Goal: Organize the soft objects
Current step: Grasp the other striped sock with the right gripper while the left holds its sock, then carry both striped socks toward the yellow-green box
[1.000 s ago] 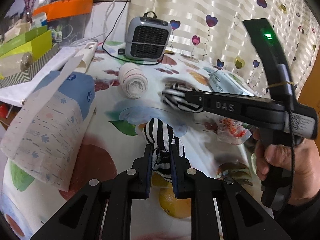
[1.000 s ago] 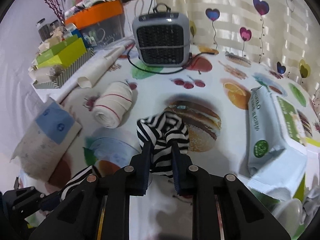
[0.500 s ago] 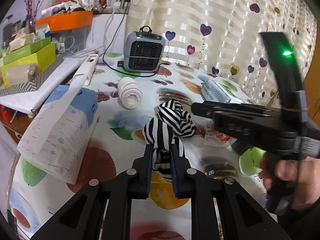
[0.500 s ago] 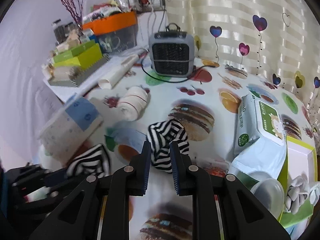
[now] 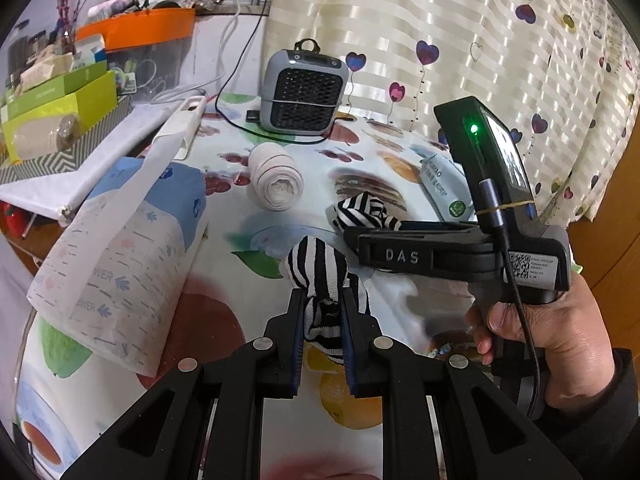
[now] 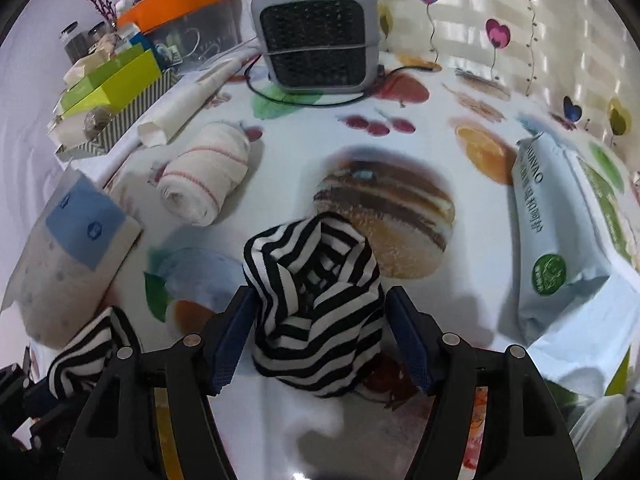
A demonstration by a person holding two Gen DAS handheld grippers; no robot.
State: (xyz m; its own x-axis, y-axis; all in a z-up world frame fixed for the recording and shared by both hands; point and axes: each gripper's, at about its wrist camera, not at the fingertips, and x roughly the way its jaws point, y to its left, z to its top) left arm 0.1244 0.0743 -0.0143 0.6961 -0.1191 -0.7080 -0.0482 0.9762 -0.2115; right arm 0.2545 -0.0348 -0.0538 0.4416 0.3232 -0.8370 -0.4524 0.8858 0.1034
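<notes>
My left gripper (image 5: 322, 320) is shut on one end of a black-and-white striped cloth (image 5: 320, 276), held above the fruit-print tablecloth (image 5: 224, 216). The cloth's other end (image 6: 316, 300) sits bunched on the table between the fingers of my right gripper (image 6: 320, 336), whose jaws stand wide apart beside it. The right gripper also shows in the left wrist view (image 5: 352, 236), with the cloth bunch (image 5: 364, 210) at its tip. The left-held end shows at the lower left of the right wrist view (image 6: 84, 360).
A rolled white towel (image 6: 204, 172) lies left of centre. A grey heater (image 6: 316, 28) with its cable stands at the back. A tissue pack (image 5: 120, 248) lies left, a wet-wipes pack (image 6: 556, 244) right. Boxes (image 5: 52, 112) crowd the far left.
My right gripper has opened, letting go of the striped cloth, and has come down closer to the table. My left gripper stays shut on its end.
</notes>
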